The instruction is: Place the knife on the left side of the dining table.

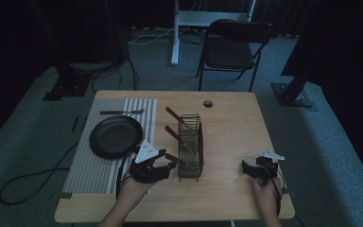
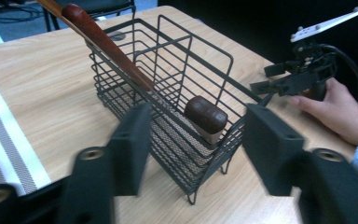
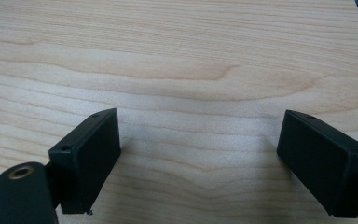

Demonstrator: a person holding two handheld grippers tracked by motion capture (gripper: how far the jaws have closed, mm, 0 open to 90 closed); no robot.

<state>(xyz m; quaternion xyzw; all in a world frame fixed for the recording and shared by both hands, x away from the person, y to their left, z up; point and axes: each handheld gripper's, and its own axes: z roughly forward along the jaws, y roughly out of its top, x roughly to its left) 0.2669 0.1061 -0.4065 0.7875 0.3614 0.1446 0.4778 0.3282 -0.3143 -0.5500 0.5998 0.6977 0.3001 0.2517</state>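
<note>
A black wire basket [image 1: 190,146] stands mid-table with three brown-handled utensils leaning in it. The nearest handle [image 1: 174,157] sticks out toward my left gripper [image 1: 171,164], which sits just left of the basket. In the left gripper view the jaws of the left gripper [image 2: 198,135] stand apart in front of the basket [image 2: 191,56]. That handle's rounded end [image 2: 206,114] lies beyond them, untouched, and a longer handle [image 2: 107,44] slants up to the left. My right gripper [image 1: 245,166] rests open on bare wood at the right; its jaws [image 3: 198,135] hold nothing.
A black pan [image 1: 116,137] sits on a striped mat [image 1: 99,165] at the left, with a brown-handled fork [image 1: 121,112] behind it. A cable hole [image 1: 208,103] is near the table's far edge. A folding chair [image 1: 234,45] stands beyond the table.
</note>
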